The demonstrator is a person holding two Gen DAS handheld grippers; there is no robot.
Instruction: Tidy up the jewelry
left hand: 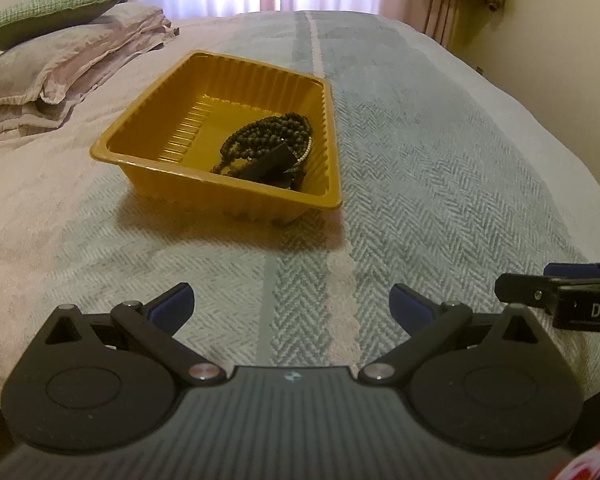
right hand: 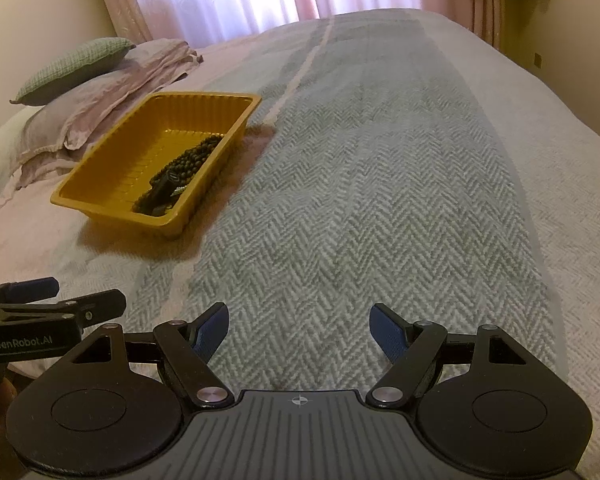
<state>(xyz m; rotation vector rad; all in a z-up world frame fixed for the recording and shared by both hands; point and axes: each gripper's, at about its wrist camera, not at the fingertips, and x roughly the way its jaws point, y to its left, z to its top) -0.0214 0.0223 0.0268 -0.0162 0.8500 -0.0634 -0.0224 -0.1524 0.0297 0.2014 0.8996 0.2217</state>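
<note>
Both grippers, left (left hand: 292, 300) and right (right hand: 299, 322), spread and empty; light yellow ribbed plastic tray (left hand: 132, 148) on soft herringbone bedspread (right hand: 360, 200) could tip if nudged, spilling dark beaded necklaces (left hand: 268, 136).

Bedspread (right hand: 380, 200) open ahead & right; yellow tray (right hand: 100, 204) and pillows (right hand: 96, 92) block left.
</note>
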